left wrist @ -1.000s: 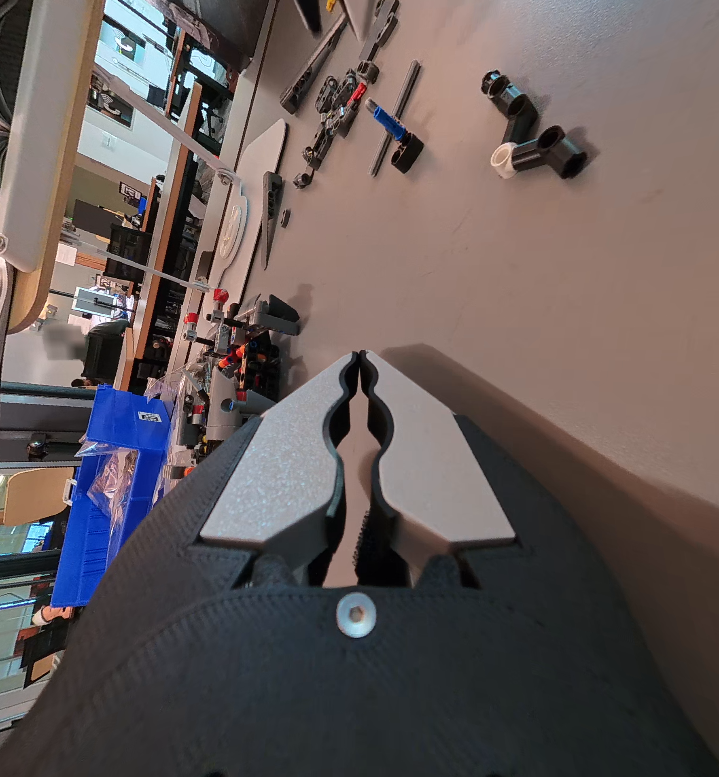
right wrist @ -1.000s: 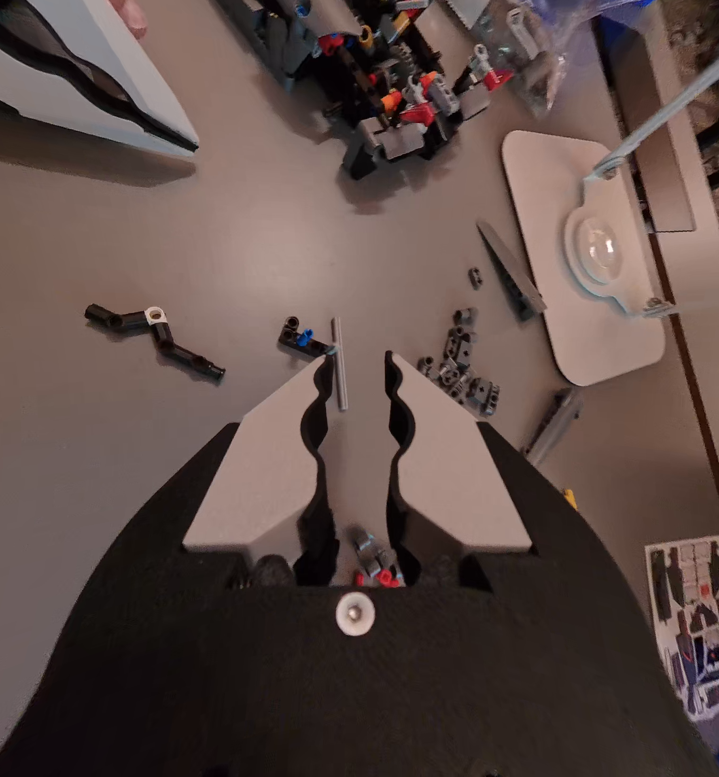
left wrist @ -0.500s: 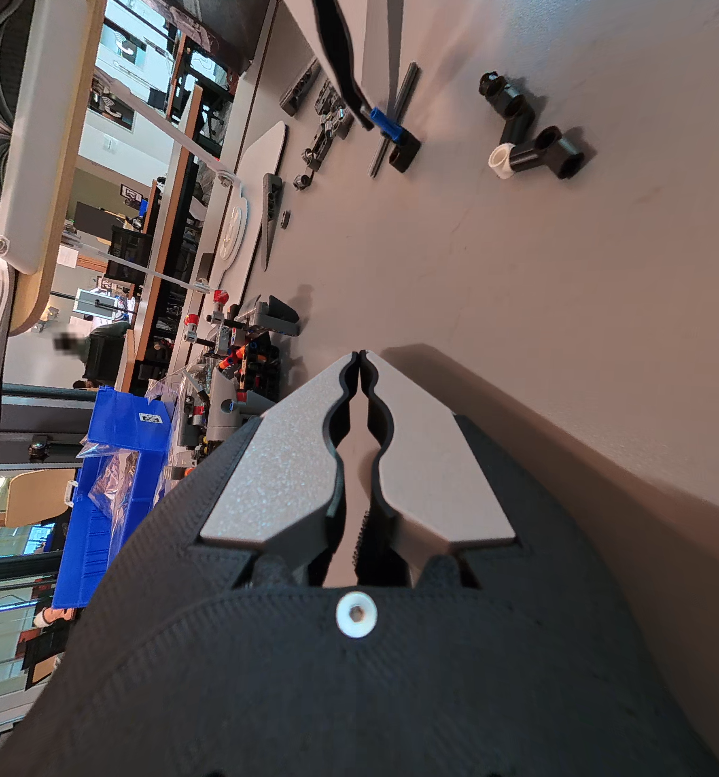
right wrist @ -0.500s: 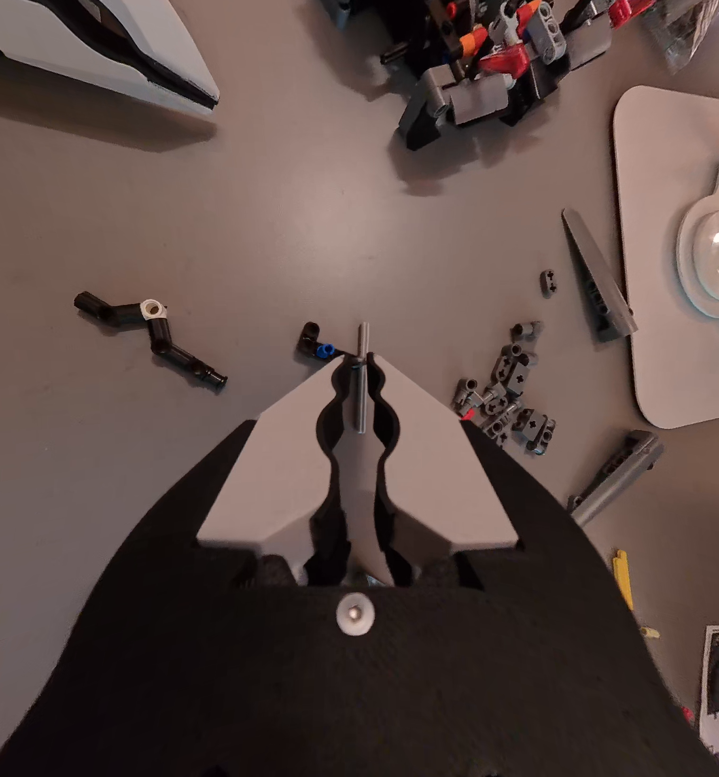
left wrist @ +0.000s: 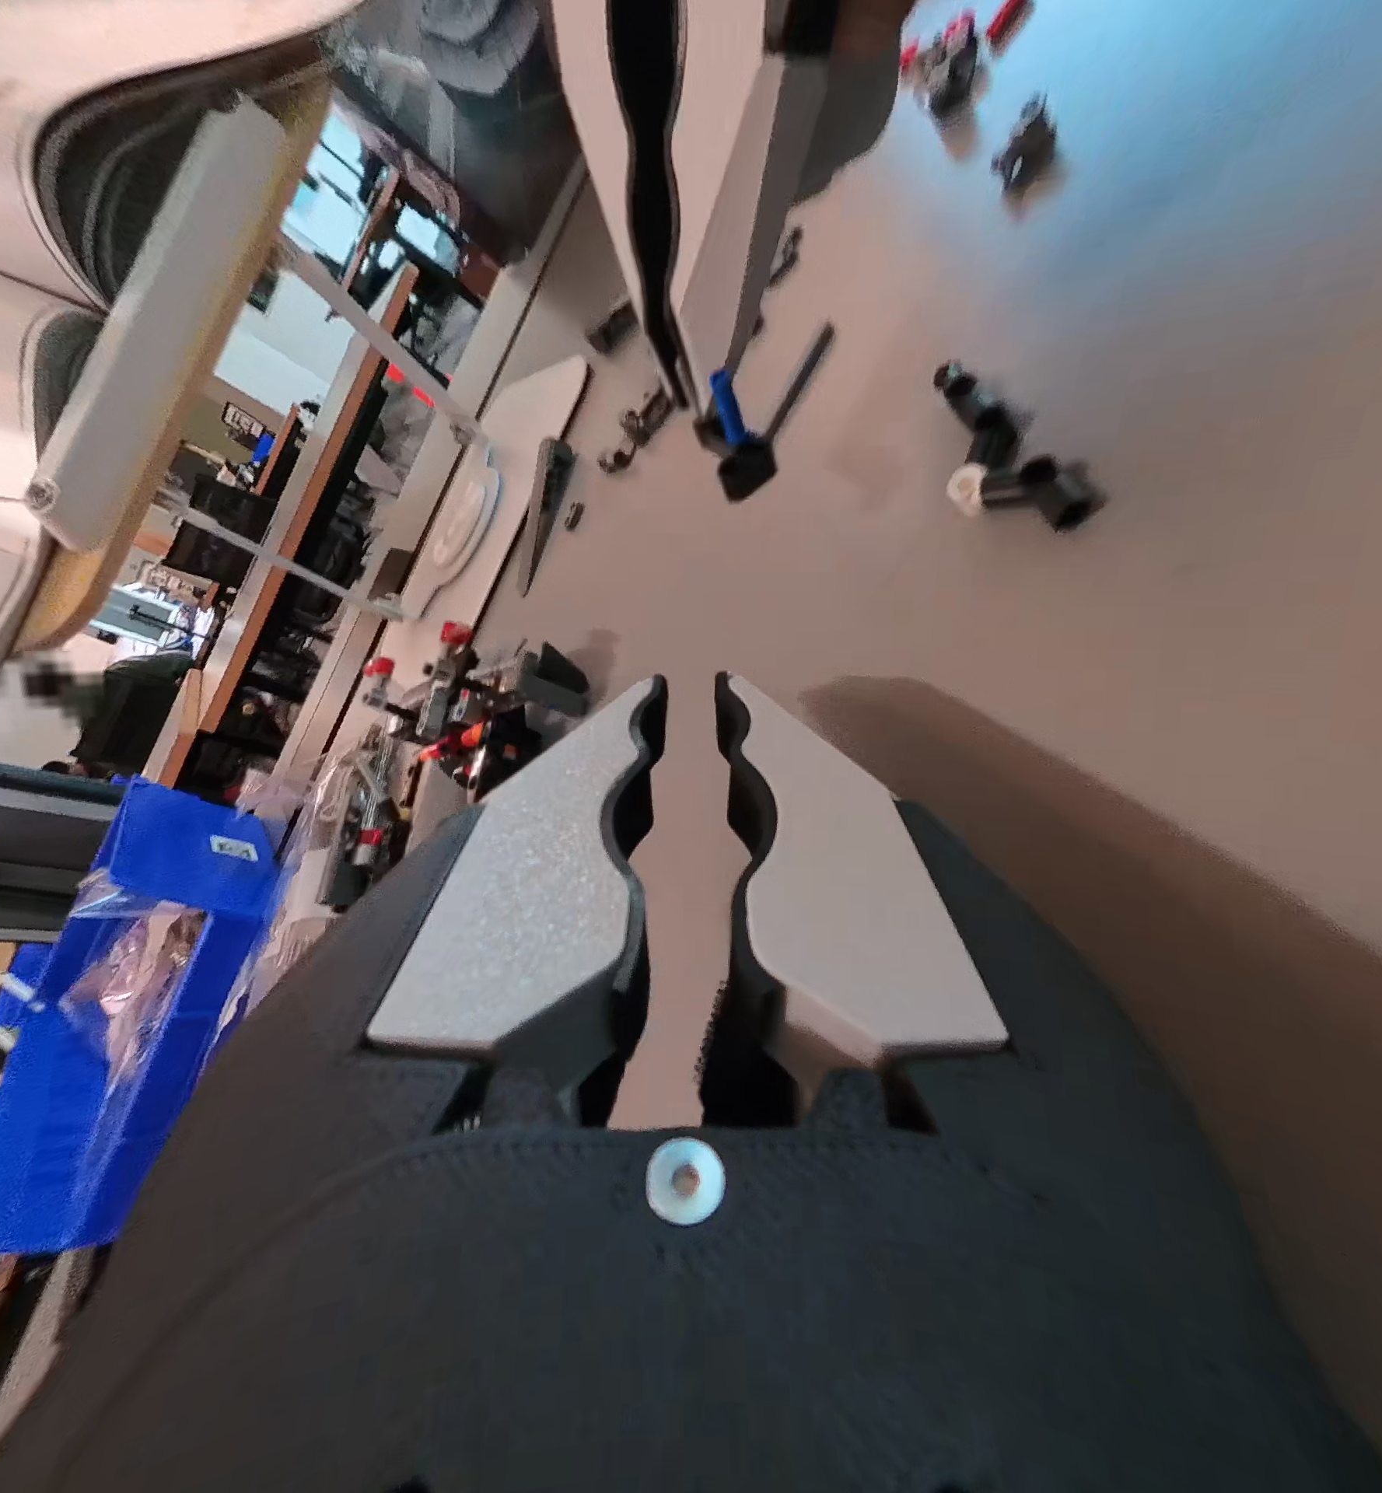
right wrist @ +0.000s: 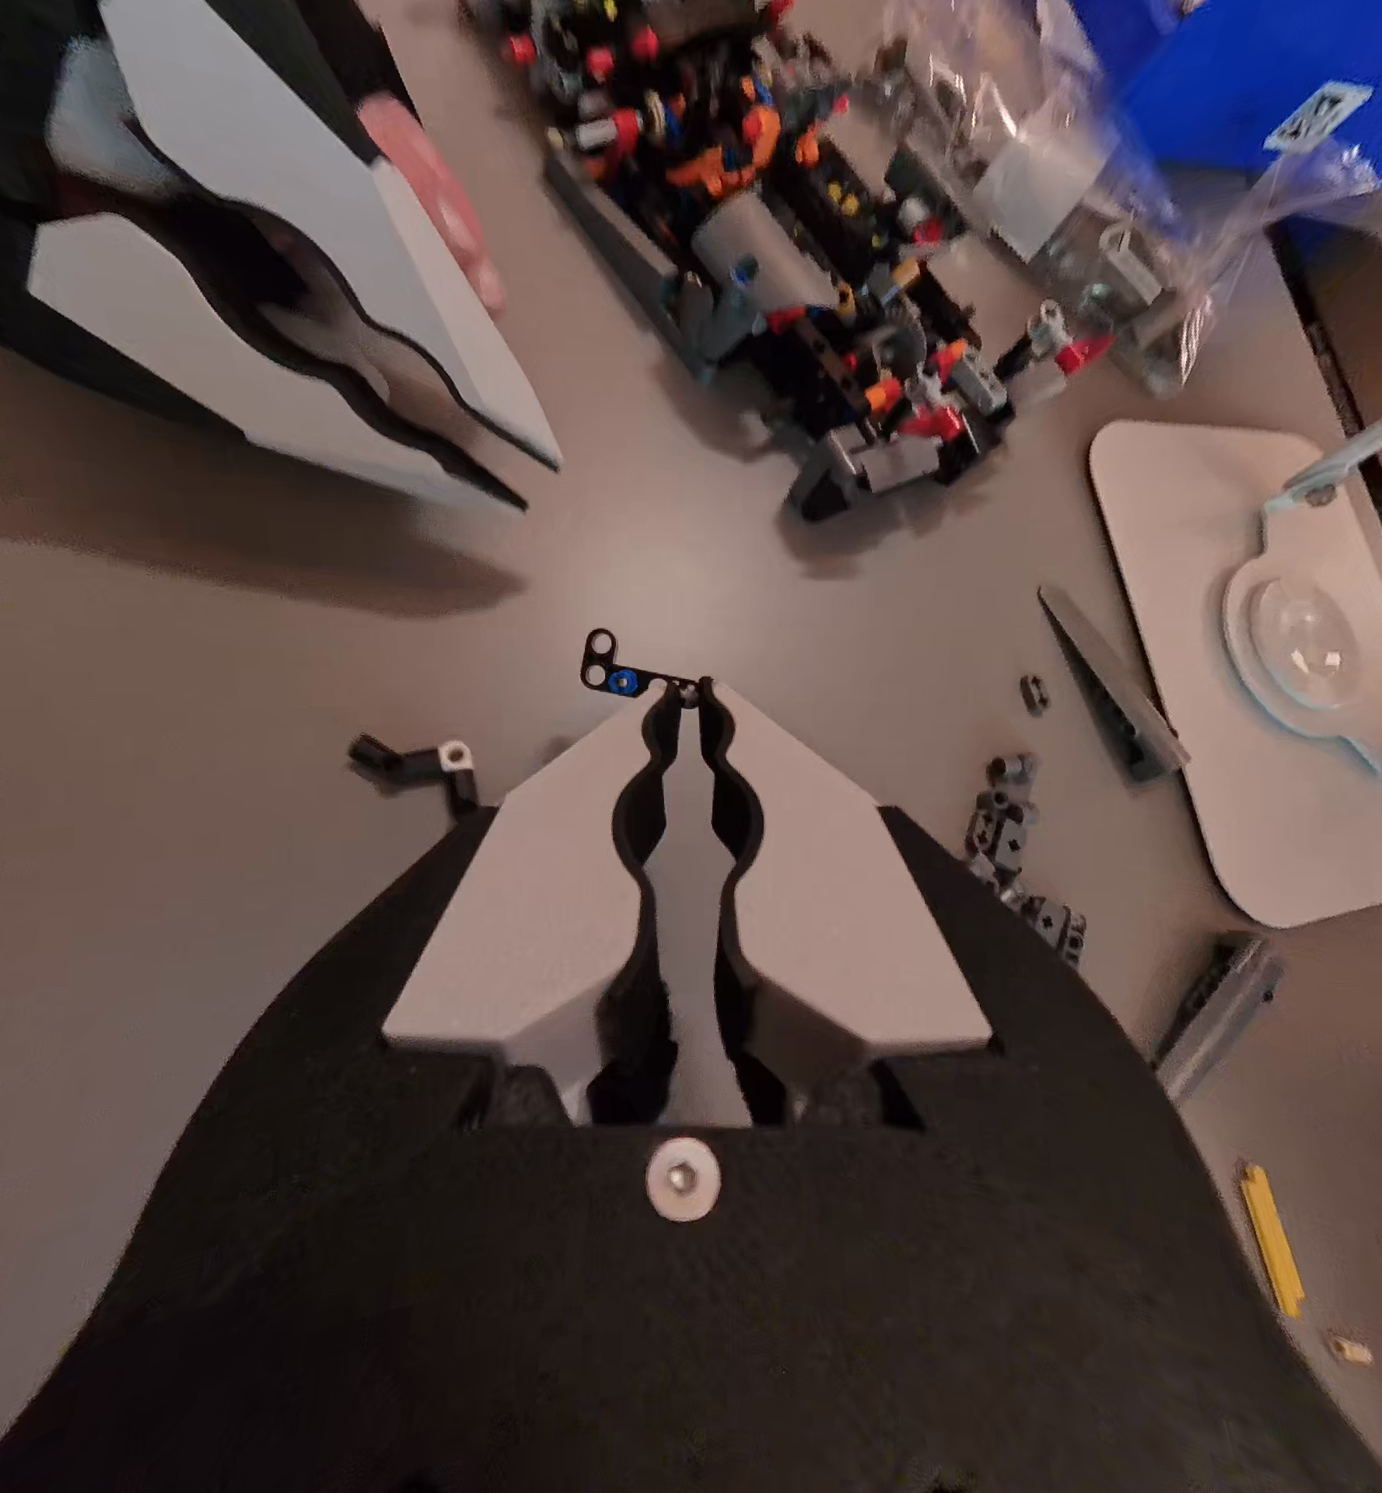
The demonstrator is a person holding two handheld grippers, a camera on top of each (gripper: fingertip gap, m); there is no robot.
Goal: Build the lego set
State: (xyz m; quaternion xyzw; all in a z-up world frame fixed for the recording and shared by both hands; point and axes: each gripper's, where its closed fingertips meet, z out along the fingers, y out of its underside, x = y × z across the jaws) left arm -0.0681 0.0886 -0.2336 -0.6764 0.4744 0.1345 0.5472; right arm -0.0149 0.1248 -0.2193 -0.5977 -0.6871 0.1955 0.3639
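Observation:
My right gripper (right wrist: 687, 688) is shut at the tips on a grey axle, whose end shows as a pale dot between the pads. A thin black L-shaped beam (right wrist: 600, 658) with a blue pin (right wrist: 621, 683) hangs on the axle, off to the left of the tips and above the table. In the left wrist view the right gripper (left wrist: 681, 388) comes down from the top, with the blue pin (left wrist: 726, 404), the black beam (left wrist: 744, 473) and the axle (left wrist: 800, 380) at its tips. My left gripper (left wrist: 689, 687) is slightly open and empty above the table. It also shows in the right wrist view (right wrist: 526, 477).
An angled black connector with a white joint (right wrist: 421, 759) lies left of the right gripper. A brick-built model (right wrist: 833, 323) stands at the back. Several small grey parts (right wrist: 1010, 848), a grey wedge (right wrist: 1107, 687) and a white pad with a clear dome (right wrist: 1277, 646) lie to the right. Tip to tip, the grippers are about 7 cm apart.
My right gripper came down over the grey axle, closed on it and lifted it with the black beam attached. My left gripper, shut before, has opened a little and shifted.

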